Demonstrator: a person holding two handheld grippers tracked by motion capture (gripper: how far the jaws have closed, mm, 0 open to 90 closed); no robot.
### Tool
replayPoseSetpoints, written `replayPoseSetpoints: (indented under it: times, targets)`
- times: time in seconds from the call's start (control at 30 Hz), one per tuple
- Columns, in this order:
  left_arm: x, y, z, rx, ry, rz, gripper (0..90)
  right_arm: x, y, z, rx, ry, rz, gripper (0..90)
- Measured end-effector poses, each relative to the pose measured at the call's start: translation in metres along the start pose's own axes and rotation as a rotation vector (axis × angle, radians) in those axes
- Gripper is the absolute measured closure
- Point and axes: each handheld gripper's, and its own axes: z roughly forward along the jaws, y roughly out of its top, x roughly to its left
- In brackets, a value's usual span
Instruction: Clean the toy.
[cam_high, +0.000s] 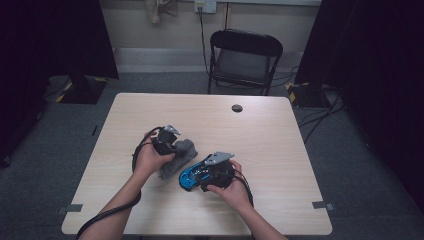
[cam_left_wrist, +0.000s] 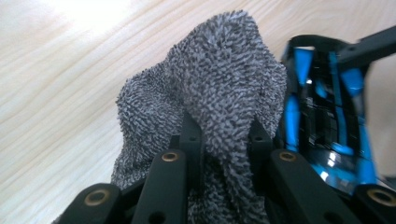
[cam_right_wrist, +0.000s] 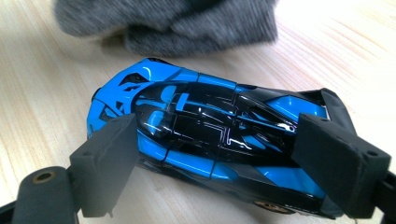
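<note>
While the left gripper (cam_high: 172, 141) pinches a fold of the grey cloth (cam_high: 181, 156) between nearly closed jaws, the rest of that cloth slumps onto the tabletop (cam_high: 260, 135) just beside the toy; in the left gripper view the towelling (cam_left_wrist: 210, 93) bunches up between the black jaws with the car's side close at the right. Further right, the right gripper (cam_high: 200, 175) stands with its jaws spread wide, pads pressed against both flanks of the blue-and-black toy car (cam_right_wrist: 205, 126), which sits on the wood a little toward the person's side of centre. To my eye this looks like wiping the car: the cloth should be drawn over the roof lightly, the right hand kept steady so the car doesn't skid, and the fold held deep enough not to slip free
</note>
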Motion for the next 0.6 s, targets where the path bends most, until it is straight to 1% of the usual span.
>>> replayPoseSetpoints:
  times: [0.07, 0.1, 0.13, 0.17, 0.23, 0.3, 0.37, 0.4, 0.47, 0.53, 0.57, 0.6]
  targets:
    - [0.002, 0.000, 0.010, 0.003, -0.004, 0.005, 74.2, -0.001, -0.001, 0.000, -0.001, -0.001, 0.001, 13.9]
    - [0.002, -0.001, 0.014, 0.003, -0.010, 0.002, 73.3, -0.001, -0.001, 0.000, 0.001, -0.001, 0.000, 14.1]
    - [0.002, -0.002, 0.017, -0.011, -0.011, -0.006, 71.5, -0.001, -0.002, -0.001, -0.002, 0.000, -0.003, 14.0]
    - [0.002, -0.003, 0.020, -0.025, -0.013, -0.004, 67.8, -0.002, -0.002, -0.001, -0.002, -0.002, -0.003, 14.1]
    - [0.002, -0.005, 0.024, -0.052, -0.012, 0.011, 53.1, -0.002, -0.002, -0.001, -0.004, -0.002, -0.007, 14.1]
    - [0.003, -0.006, 0.021, -0.072, -0.020, 0.014, 44.5, -0.002, -0.002, -0.001, -0.003, -0.002, -0.008, 14.1]
    - [0.005, -0.006, 0.015, -0.102, -0.013, 0.016, 37.7, -0.002, -0.002, -0.001, -0.002, -0.001, -0.010, 14.1]
    - [0.006, -0.007, 0.012, -0.106, -0.007, 0.013, 36.3, -0.002, -0.002, -0.001, -0.003, -0.001, -0.009, 14.1]
    - [0.008, -0.008, 0.006, -0.101, 0.005, 0.019, 36.4, -0.002, -0.002, -0.001, -0.002, -0.001, -0.007, 14.0]
    - [0.012, -0.011, 0.003, -0.093, 0.003, 0.009, 38.2, -0.002, -0.002, -0.001, -0.001, -0.001, -0.006, 13.9]
    - [0.013, -0.014, 0.003, -0.098, -0.007, -0.006, 39.8, -0.002, -0.002, 0.000, 0.000, -0.001, -0.006, 13.8]
    - [0.015, -0.015, 0.003, -0.086, -0.007, -0.009, 41.4, -0.001, -0.001, 0.000, 0.001, -0.002, -0.005, 13.7]
